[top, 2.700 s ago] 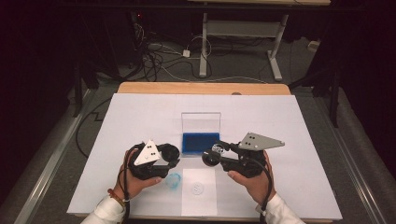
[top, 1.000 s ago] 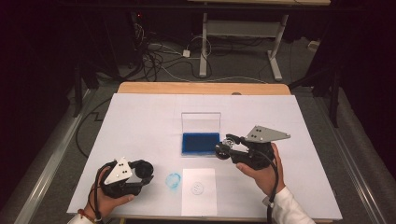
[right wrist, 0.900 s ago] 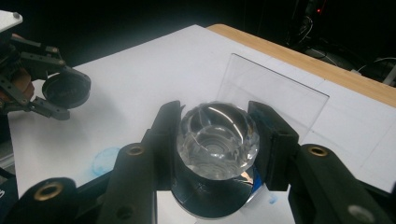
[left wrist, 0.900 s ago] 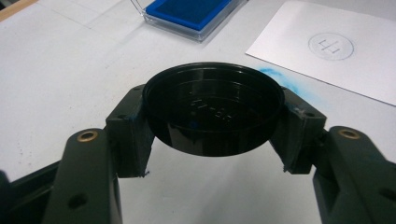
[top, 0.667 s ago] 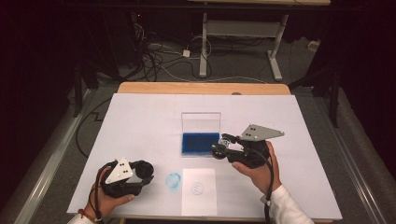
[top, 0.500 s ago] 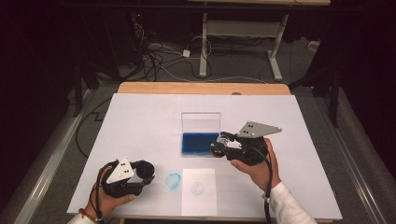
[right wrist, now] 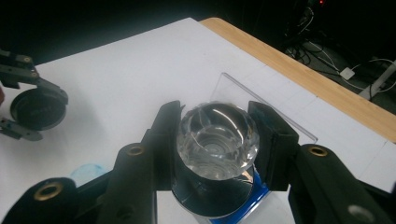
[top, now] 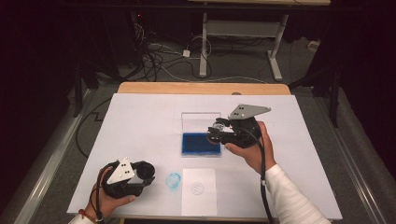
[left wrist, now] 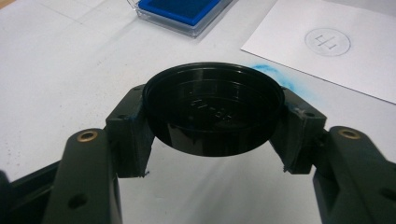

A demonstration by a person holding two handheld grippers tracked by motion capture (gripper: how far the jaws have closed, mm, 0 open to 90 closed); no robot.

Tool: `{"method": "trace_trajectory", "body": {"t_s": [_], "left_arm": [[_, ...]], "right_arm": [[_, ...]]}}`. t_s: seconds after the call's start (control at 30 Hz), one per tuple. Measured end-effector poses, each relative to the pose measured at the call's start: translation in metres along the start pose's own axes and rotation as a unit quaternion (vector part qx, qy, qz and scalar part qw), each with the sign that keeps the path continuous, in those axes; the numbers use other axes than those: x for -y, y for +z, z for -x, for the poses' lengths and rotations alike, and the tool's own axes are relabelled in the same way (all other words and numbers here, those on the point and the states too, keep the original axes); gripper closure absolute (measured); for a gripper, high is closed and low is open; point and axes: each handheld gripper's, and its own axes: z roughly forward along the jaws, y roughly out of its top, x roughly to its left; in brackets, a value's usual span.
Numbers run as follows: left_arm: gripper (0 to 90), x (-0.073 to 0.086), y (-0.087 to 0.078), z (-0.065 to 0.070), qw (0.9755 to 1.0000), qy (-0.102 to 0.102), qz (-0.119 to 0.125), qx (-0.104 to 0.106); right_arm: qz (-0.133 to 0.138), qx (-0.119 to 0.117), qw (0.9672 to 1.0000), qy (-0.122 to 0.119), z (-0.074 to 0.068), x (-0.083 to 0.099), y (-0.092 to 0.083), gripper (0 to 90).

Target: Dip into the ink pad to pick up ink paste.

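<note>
My left gripper (top: pixel 140 173) has its fingers (left wrist: pixel 128 133) squeezed tight on a round black lid (left wrist: pixel 213 114). One finger presses on each side of the lid, and the lid sits flat between them. My left hand (top: pixel 109 198) holds this gripper low at the near left corner of the counter (top: pixel 140 121), pointing to the right. A smudge of blue ink (top: pixel 173 180) is on the white top just beside the lid, and a small sheet of paper (top: pixel 198 191) with a round stamp mark (top: pixel 198 188) lies next to that.

My right gripper (top: pixel 215 132) has its fingers (right wrist: pixel 163 140) clamped on a stamp (right wrist: pixel 217 140). The stamp has a clear, shiny knob on top that looks like glass, and a dark round bottom. A finger presses on each side of the knob. The stamp stands upright over the right end of the blue ink pad (top: pixel 201 143); I cannot tell if it touches the pad. The pad sits in a clear box (top: pixel 201 119) with its lid standing up behind. My right hand (top: pixel 254 149) reaches in from the right, and the gripper points to the left.
</note>
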Motion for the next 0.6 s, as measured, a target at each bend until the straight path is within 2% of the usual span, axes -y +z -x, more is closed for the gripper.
{"method": "trace_trajectory", "body": {"t_s": [0.3,0.6], "left_arm": [[36.9,0.000,0.000,-0.001,1.0000,0.000,0.000,0.002],[36.9,0.000,0.000,-0.002,1.0000,0.000,0.001,0.004]], "right_arm": [[-0.017,-0.002,0.9998,-0.009,0.000,-0.013,0.021,57.3],[-0.043,-0.003,0.9991,-0.007,-0.002,-0.005,0.053,57.2]]}}
